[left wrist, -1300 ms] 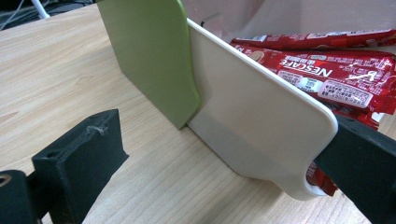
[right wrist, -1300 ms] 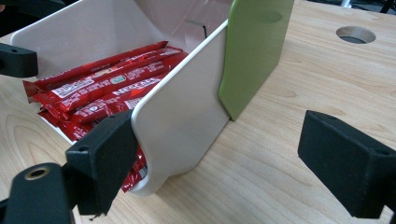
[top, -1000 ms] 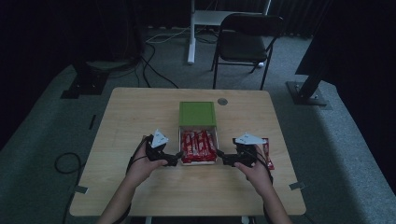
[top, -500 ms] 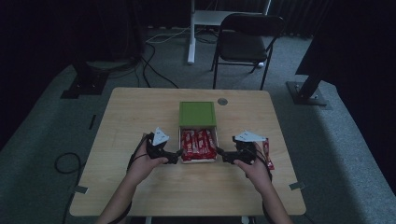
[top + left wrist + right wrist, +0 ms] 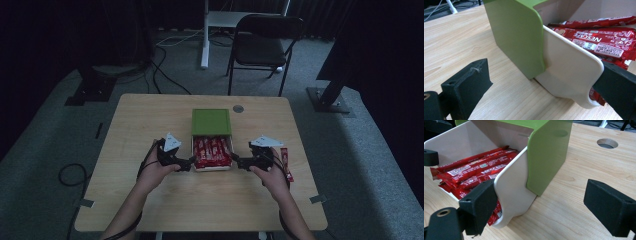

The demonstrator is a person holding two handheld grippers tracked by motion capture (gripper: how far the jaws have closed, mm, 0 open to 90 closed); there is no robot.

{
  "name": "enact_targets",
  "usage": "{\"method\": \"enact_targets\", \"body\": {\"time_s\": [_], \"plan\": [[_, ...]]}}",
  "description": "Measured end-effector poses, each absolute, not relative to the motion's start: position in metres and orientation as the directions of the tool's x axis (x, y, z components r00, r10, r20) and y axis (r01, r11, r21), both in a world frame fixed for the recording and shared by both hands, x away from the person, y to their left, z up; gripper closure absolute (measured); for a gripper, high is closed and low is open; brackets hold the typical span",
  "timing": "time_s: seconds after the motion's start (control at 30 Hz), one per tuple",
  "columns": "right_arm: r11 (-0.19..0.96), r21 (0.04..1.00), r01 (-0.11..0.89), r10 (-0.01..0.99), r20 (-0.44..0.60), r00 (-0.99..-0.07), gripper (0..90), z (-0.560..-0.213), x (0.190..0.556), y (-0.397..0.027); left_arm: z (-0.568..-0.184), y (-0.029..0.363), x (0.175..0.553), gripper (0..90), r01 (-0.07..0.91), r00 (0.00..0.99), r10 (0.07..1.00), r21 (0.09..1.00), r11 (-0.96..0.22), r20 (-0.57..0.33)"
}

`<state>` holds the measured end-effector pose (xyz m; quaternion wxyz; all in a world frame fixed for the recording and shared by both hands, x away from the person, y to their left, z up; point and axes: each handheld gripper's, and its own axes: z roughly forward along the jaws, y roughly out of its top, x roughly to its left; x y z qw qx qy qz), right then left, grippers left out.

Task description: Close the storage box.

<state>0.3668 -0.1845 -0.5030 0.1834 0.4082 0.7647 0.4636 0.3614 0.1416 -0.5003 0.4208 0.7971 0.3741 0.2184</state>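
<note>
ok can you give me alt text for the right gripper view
A white drawer full of red sachets sticks out of a green box on a wooden table. The right gripper is open, one black jaw inside the drawer's side wall, the other out over the table.

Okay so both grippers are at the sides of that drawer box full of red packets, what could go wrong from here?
1. Each hand-held gripper, left and right, stands open astride a thin white side wall of the drawer; uneven clamping might twist the drawer.
2. The red packets are heaped close to the wall tops, so a jaw inside may crush or snag one.
3. The green cover sits loose on the table; pushing could slide it instead of closing the drawer.
</note>
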Motion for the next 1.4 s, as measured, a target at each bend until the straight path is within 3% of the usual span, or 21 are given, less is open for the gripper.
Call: {"method": "enact_targets", "body": {"time_s": [1.4], "plan": [[0.217, 0.862, 0.458, 0.813, 0.100, -0.574, 11.2, -0.503, 0.392, -0.178, -0.505, 0.143, 0.391, 3.0, 0.424, 0.578, 0.816, 0.842, -0.332, 0.031]]}}
